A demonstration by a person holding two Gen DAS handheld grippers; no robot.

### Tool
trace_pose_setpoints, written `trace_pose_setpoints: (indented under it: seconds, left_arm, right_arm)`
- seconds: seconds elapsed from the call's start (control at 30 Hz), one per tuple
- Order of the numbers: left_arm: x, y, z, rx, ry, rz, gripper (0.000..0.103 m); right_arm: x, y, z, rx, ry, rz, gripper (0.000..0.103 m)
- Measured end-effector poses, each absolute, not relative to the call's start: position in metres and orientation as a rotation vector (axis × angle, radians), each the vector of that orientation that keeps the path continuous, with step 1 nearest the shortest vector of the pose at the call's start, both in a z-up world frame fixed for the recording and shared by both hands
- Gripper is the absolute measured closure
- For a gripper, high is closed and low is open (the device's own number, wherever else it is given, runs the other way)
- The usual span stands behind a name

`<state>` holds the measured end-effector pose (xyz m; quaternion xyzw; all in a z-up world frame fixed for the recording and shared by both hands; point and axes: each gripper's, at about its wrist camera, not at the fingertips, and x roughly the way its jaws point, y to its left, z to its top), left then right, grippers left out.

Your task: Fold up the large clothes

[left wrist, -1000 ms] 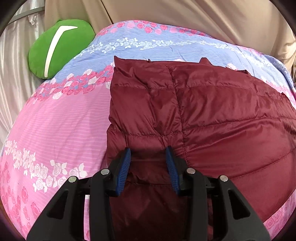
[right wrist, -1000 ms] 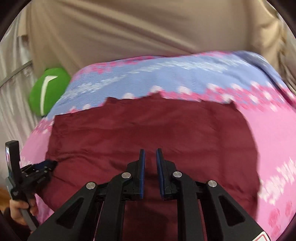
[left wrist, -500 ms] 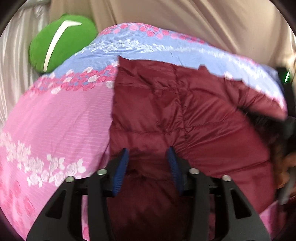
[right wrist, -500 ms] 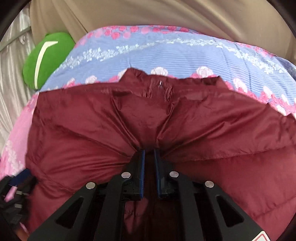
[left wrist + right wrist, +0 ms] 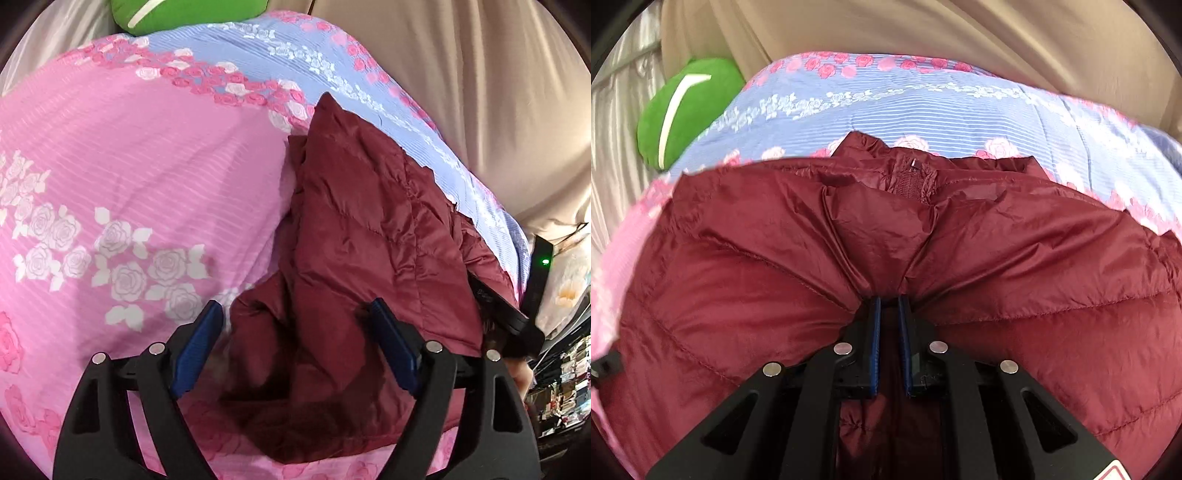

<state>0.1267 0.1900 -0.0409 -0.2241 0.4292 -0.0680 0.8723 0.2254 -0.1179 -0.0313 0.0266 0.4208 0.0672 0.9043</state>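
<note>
Jacket [image 5: 354,236] runs toward bedspread's [image 5: 129,155] blue far edge | maroon, quilted, bunched | our right gripper [image 5: 889,306] pinches it | our left gripper [image 5: 295,325] gapes wide

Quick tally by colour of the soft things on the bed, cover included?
Maroon: 1, the puffer jacket
Green: 1, the cushion
Pink and blue floral: 1, the bed cover
Total: 3

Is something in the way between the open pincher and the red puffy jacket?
Nothing visible is. The left gripper is open right over the maroon jacket, whose crumpled fabric already sits between its blue pads.
</note>
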Motion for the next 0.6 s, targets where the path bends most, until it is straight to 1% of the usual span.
trace_pose_setpoints:
  seconds: [0.03,0.07,0.13,0.2,0.33,0.4,0.43,0.47,0.5,0.6]
  left_arm:
    - [0.128,0.187,-0.040,-0.454,0.902,-0.147,0.027]
    - [0.128,0.185,-0.039,-0.452,0.904,-0.156,0.032]
    - [0.129,0.184,-0.040,-0.466,0.912,-0.169,0.034]
    - [0.130,0.182,-0.040,-0.468,0.915,-0.184,0.043]
    - [0.136,0.176,-0.042,-0.502,0.928,-0.246,0.054]
    - [0.139,0.174,-0.042,-0.528,0.938,-0.288,0.069]
    - [0.140,0.173,-0.040,-0.527,0.935,-0.302,0.074]
    - [0.139,0.169,-0.035,-0.521,0.925,-0.317,0.084]
    - [0.137,0.165,-0.028,-0.519,0.904,-0.341,0.091]
    - [0.131,0.158,-0.004,-0.534,0.839,-0.418,0.095]
  right_arm:
    - [0.221,-0.124,-0.026,0.097,0.873,0.148,0.092]
    - [0.214,-0.128,-0.019,0.135,0.869,0.165,0.089]
    - [0.197,-0.134,-0.003,0.176,0.861,0.219,0.089]
    - [0.184,-0.135,0.005,0.166,0.874,0.238,0.089]
    - [0.179,-0.127,-0.015,0.134,0.979,0.253,0.088]
    - [0.181,-0.126,-0.025,0.131,0.988,0.252,0.088]
    - [0.181,-0.127,-0.027,0.139,0.989,0.257,0.088]
    - [0.182,-0.128,-0.029,0.151,0.992,0.265,0.088]
    - [0.184,-0.129,-0.031,0.164,0.997,0.275,0.088]
    - [0.190,-0.139,-0.037,0.226,1.014,0.319,0.089]
